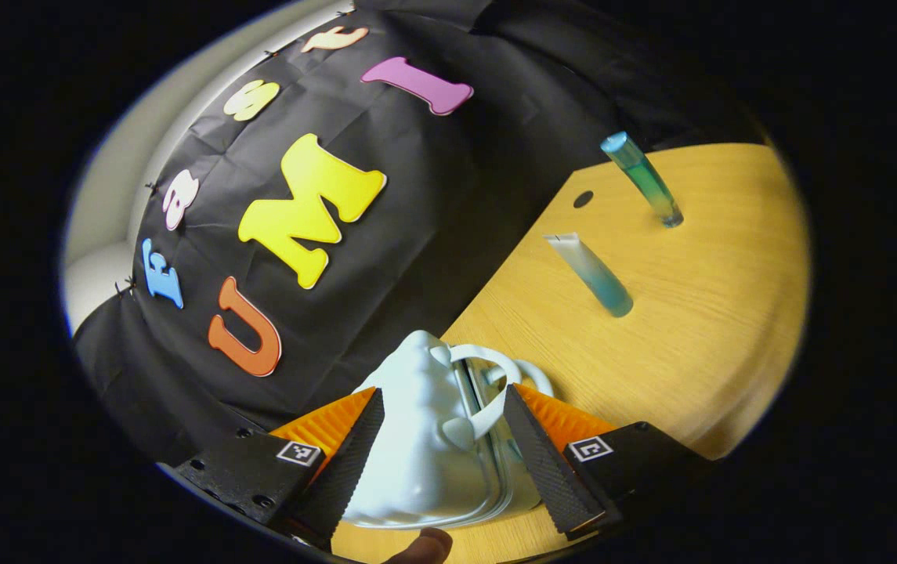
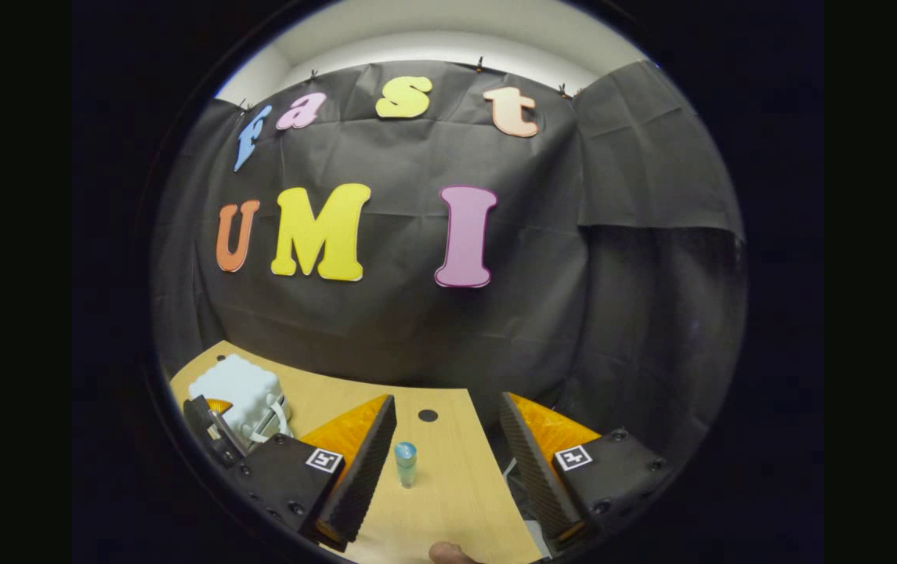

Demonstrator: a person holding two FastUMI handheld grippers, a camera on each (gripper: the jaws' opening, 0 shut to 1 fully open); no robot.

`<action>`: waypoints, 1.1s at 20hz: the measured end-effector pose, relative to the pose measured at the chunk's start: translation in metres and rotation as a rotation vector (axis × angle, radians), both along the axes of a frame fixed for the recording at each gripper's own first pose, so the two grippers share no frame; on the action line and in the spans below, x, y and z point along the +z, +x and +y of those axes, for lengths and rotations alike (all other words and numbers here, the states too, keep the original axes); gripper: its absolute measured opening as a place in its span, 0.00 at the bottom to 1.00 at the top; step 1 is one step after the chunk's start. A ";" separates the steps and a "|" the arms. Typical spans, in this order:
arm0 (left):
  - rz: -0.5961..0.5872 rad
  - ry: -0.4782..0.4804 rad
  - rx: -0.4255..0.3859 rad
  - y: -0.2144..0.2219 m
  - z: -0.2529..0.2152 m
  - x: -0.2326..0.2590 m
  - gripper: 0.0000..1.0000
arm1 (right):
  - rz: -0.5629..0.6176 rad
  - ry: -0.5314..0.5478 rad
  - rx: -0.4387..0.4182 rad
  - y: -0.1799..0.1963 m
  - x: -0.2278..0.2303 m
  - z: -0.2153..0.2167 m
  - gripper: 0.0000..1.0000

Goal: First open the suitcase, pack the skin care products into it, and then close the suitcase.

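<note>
Left gripper view: the left gripper [image 1: 440,439] has its two fingers spread wide on either side of a small pale blue-white moulded plastic suitcase [image 1: 417,446] that stands on a light wooden table [image 1: 699,329]. The suitcase's looped white handle [image 1: 487,376] lies between the fingers, close to the right-hand one. Neither finger can be seen pressing on the shell; whether the inner faces touch it I cannot tell. The two halves of the case sit together along a silvery seam, so it looks closed. A fingertip [image 1: 424,544] shows at the bottom edge.

Farther out on the table stand two skin care items, well apart from the suitcase: a squeeze tube shading from white to teal [image 1: 591,274], standing on its cap, and beyond it a slim clear blue-green bottle with a light blue cap [image 1: 642,180]. A small dark round hole [image 1: 583,199] sits in the tabletop near the wall edge.

Right gripper view: the right gripper [image 2: 448,462] hangs above the table with fingers wide apart and nothing between them in contact. The blue-capped bottle [image 2: 405,464] stands upright between the fingers, just beside the left-hand one. The suitcase [image 2: 238,395] stands at the far left, with the left gripper around it.
</note>
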State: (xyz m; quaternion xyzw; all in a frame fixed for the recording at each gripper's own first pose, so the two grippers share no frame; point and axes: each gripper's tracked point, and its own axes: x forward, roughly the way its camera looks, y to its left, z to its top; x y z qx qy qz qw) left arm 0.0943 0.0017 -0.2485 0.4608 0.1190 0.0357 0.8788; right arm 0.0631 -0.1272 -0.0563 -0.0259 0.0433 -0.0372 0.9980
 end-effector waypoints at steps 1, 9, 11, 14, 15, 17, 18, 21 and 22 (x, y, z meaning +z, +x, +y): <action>0.003 0.052 -0.001 0.005 -0.002 -0.003 0.98 | 0.005 0.007 0.008 0.003 -0.003 -0.003 0.80; 0.104 0.356 0.068 0.043 0.015 -0.041 0.98 | -0.002 -0.001 0.101 0.014 -0.009 -0.005 0.79; 0.104 0.418 0.081 0.044 0.020 -0.040 0.96 | -0.013 -0.014 0.103 0.012 -0.007 -0.006 0.80; 0.134 0.495 0.077 0.046 0.023 -0.041 0.74 | -0.003 -0.011 0.102 0.008 -0.009 -0.003 0.80; 0.150 0.489 0.066 0.047 0.024 -0.044 0.70 | 0.005 -0.011 0.098 0.007 -0.013 -0.001 0.80; 0.159 0.498 0.040 0.049 0.019 -0.043 0.58 | 0.017 -0.016 0.088 0.003 -0.016 0.005 0.80; 0.154 0.506 0.025 0.050 0.017 -0.043 0.36 | 0.019 -0.018 0.088 0.001 -0.016 0.009 0.80; 0.158 0.526 0.009 0.048 0.016 -0.044 0.24 | 0.017 -0.040 0.072 -0.009 -0.015 0.018 0.80; 0.153 0.518 0.000 0.048 0.016 -0.043 0.13 | 0.014 -0.042 0.065 -0.011 -0.012 0.022 0.80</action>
